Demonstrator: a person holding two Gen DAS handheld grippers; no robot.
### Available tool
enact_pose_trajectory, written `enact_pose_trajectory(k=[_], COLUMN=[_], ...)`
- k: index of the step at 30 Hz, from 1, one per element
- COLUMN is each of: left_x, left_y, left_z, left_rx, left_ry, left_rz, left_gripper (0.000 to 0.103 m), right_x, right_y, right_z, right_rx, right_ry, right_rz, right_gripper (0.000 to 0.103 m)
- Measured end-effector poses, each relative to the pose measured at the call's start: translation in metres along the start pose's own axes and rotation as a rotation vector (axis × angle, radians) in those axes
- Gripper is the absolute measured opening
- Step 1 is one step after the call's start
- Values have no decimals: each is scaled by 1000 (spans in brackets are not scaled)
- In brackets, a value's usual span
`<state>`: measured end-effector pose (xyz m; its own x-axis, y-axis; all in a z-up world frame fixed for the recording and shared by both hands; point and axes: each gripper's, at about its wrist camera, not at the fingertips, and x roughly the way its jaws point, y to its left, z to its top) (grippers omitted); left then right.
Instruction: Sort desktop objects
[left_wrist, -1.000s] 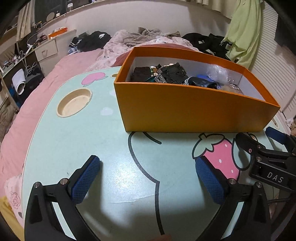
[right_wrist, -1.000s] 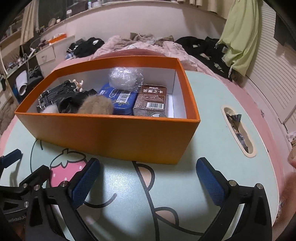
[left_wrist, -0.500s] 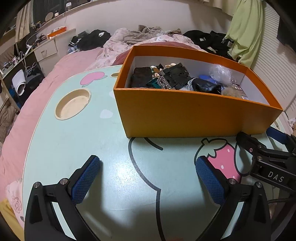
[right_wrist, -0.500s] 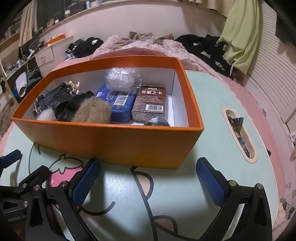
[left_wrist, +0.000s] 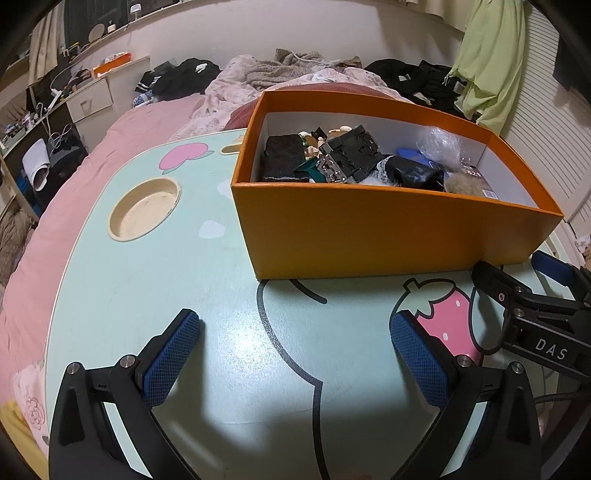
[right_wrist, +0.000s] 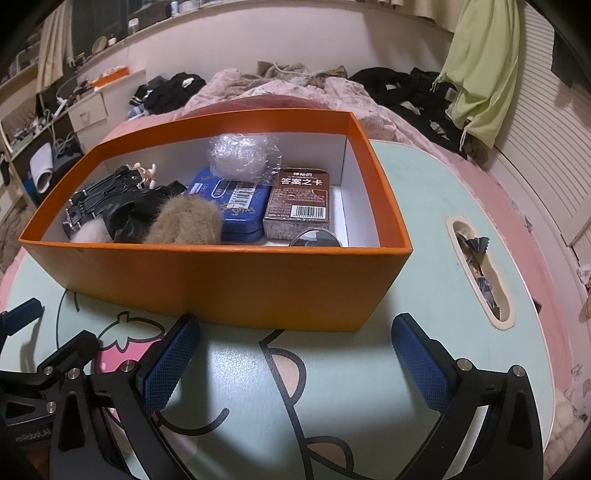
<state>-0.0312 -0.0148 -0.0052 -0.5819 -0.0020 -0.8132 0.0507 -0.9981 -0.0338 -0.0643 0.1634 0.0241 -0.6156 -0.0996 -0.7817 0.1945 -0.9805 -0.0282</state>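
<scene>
An orange box (left_wrist: 388, 229) (right_wrist: 221, 280) stands on the mint cartoon table (left_wrist: 147, 280) (right_wrist: 424, 258). It holds several objects: a brown card box (right_wrist: 301, 201), a blue tin (right_wrist: 236, 201), a bubble-wrap ball (right_wrist: 242, 157), a brown furry thing (right_wrist: 186, 221), a black glossy item (right_wrist: 127, 216), a black toy car (left_wrist: 351, 157) and a black pouch (left_wrist: 282, 162). My left gripper (left_wrist: 295, 354) is open and empty over the table in front of the box. My right gripper (right_wrist: 295, 358) is open and empty, close to the box's near wall; it also shows in the left wrist view (left_wrist: 532, 295).
The table has a round cup recess (left_wrist: 144, 208) at left and a slot (right_wrist: 478, 273) holding small dark items at right. It stands on a pink bed (left_wrist: 74, 177) with piled clothes (right_wrist: 406, 88) behind. A desk (left_wrist: 88, 99) is far left.
Both grippers have risen and tilted down a little, so more of the box's inside shows. Both stay open and empty. The box has not moved.
</scene>
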Motion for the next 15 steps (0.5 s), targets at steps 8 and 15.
enact_pose_trajectory(k=[8,15], left_x=[0,0], left_y=[0,0], left_z=[0,0], left_rx=[0,0], left_ry=[0,0], left_rz=[1,0], left_gripper=[103,103], right_x=[1,1], right_y=[-1,-1], right_z=[0,1], right_rx=[0,-1], right_ry=[1,1], right_rz=[0,0], right_gripper=[103,103])
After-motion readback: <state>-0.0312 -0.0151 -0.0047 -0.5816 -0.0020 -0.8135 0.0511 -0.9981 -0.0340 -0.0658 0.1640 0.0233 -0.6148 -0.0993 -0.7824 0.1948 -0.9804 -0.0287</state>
